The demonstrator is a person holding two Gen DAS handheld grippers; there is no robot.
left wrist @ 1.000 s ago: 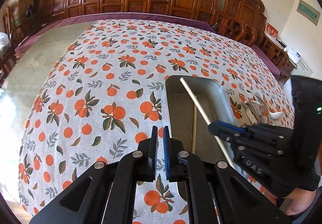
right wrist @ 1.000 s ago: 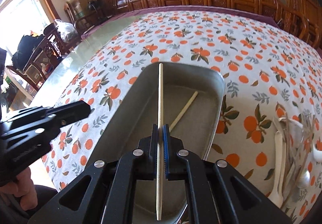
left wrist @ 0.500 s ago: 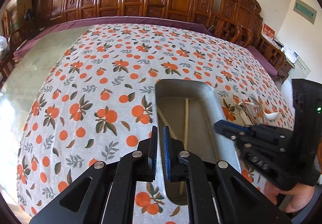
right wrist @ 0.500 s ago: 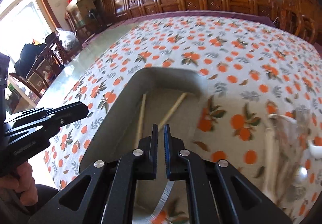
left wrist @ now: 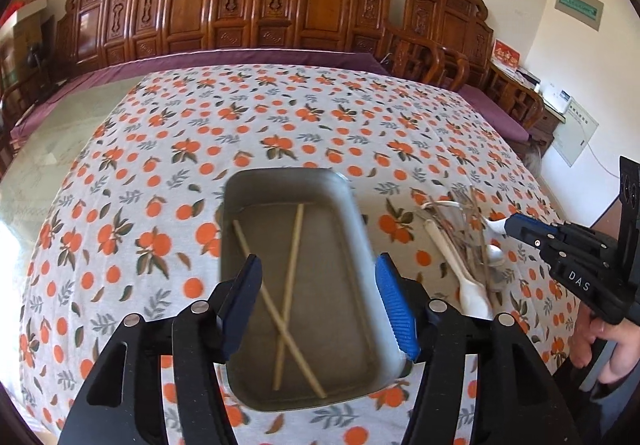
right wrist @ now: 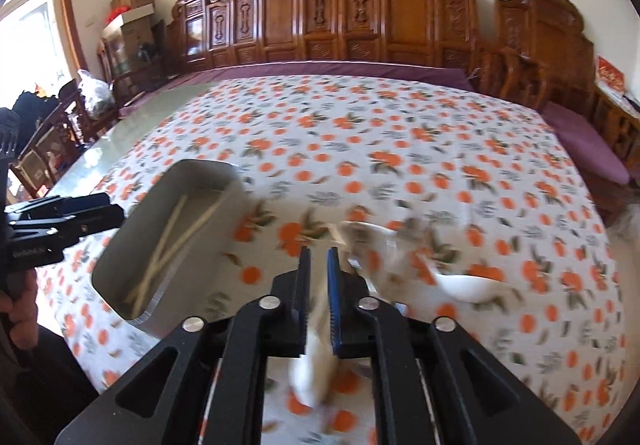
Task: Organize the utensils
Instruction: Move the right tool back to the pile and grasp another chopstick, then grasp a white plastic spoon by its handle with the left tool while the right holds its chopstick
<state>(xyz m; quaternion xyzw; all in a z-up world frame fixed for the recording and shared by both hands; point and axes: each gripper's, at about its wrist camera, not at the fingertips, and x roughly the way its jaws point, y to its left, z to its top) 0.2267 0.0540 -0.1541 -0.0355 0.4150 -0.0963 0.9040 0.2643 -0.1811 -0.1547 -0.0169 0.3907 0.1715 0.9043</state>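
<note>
Now the left gripper (left wrist: 318, 299) hangs over the metal tray (left wrist: 362, 241), its jaws parting wide, nothing pinched between them, only the tray's floor showing through the gap. Two wooden chopsticks (left wrist: 288, 297) lie crossed inside that tray, flat on the bottom. Over on the right side of the orange-print tablecloth (left wrist: 168, 173), the pile of utensils (left wrist: 466, 245) waits just beside the tray: white spoons, a metal spoon and some thin sticks tangled together. The right gripper (right wrist: 318, 265) sits above that pile, jaws only slightly apart and easing open; a white spoon (right wrist: 314, 361) shows through the narrow gap, blurred, and whether the pads touch it I can't tell. A second white spoon (right wrist: 468, 285) lies off to its right. Carved wooden chairs (left wrist: 276, 1) line the far edge.
</note>
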